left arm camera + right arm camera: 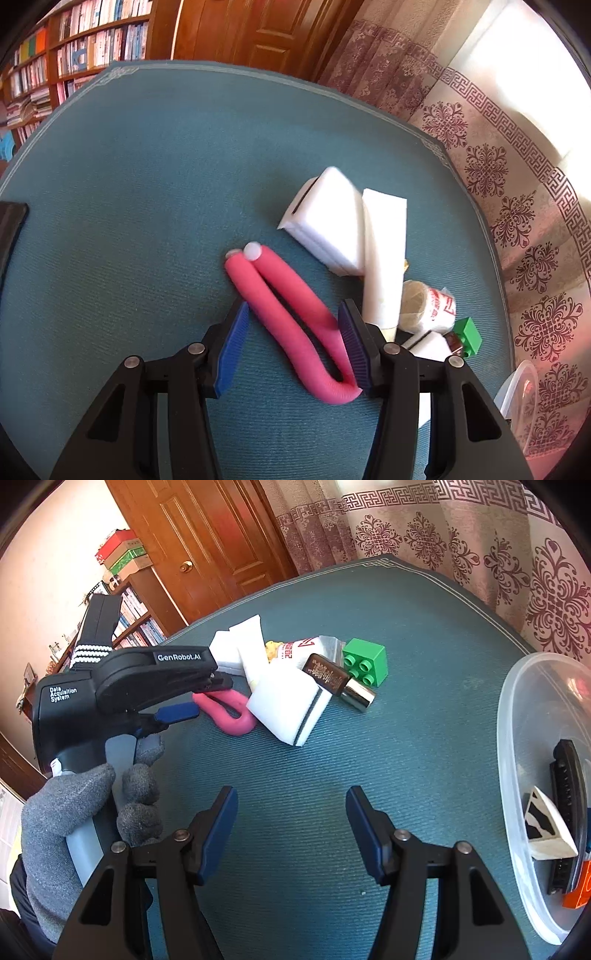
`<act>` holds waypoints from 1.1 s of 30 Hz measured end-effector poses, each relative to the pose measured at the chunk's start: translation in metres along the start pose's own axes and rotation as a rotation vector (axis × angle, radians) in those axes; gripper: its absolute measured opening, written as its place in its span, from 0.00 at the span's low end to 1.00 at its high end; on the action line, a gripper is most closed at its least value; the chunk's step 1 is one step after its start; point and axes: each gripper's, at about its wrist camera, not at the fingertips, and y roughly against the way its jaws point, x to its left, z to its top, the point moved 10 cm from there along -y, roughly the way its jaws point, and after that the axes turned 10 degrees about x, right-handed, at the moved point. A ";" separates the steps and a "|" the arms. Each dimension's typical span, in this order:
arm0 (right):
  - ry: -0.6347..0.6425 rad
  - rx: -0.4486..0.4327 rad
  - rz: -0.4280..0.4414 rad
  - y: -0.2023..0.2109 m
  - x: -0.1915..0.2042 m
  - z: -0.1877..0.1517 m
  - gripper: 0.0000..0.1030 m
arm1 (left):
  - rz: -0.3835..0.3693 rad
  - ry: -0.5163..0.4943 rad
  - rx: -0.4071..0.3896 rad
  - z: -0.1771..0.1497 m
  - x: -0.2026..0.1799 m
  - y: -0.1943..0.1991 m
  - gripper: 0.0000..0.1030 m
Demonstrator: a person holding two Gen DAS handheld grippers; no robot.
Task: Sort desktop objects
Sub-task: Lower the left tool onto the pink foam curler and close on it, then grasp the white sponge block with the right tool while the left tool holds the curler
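While my left gripper [291, 317] sits low over the teal table mat [147, 184], its blue pads stand apart with the pink foam curler [295, 325] lying between them, so that is the arm I would use. The curler is folded into a U: the bend lies near, just inside the right pad, and the two legs run away to the far left, ending in white caps. Its long axis is therefore slanted across the jaws rather than square to them, and the far ends pass close by the left pad. I cannot tell if either pad touches the foam yet. A slight turn of the wrist before closing looks wise to me, or the soft foam may squirm out.

My right gripper [291, 805] hangs open and empty over bare mat, well apart from the curler [229, 712], which from there lies far and left, under the left gripper [207, 698]. The clear plastic tub [517, 738] sits at the right edge, nearer that right arm, already holding a few things.
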 end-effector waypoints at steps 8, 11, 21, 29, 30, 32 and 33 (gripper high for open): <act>0.001 0.007 -0.002 -0.002 0.002 -0.002 0.63 | -0.001 -0.011 -0.011 0.002 -0.001 0.001 0.52; 0.002 0.009 -0.002 -0.003 0.003 -0.002 0.63 | 0.004 -0.034 -0.013 0.005 -0.004 -0.001 0.56; -0.020 0.021 -0.007 -0.005 0.001 -0.002 0.63 | 0.072 -0.152 -0.067 0.002 -0.004 0.003 0.57; -0.032 0.023 -0.009 -0.007 0.001 0.004 0.64 | 0.055 -0.160 -0.079 0.002 -0.002 0.009 0.54; -0.036 0.023 -0.006 -0.007 0.001 0.005 0.64 | 0.055 -0.162 -0.084 0.002 -0.002 0.011 0.54; -0.048 0.026 0.005 -0.009 0.001 0.009 0.64 | 0.052 -0.164 -0.096 0.002 -0.002 0.015 0.54; -0.054 0.025 0.008 -0.009 0.001 0.011 0.64 | 0.051 -0.166 -0.105 0.003 -0.002 0.018 0.54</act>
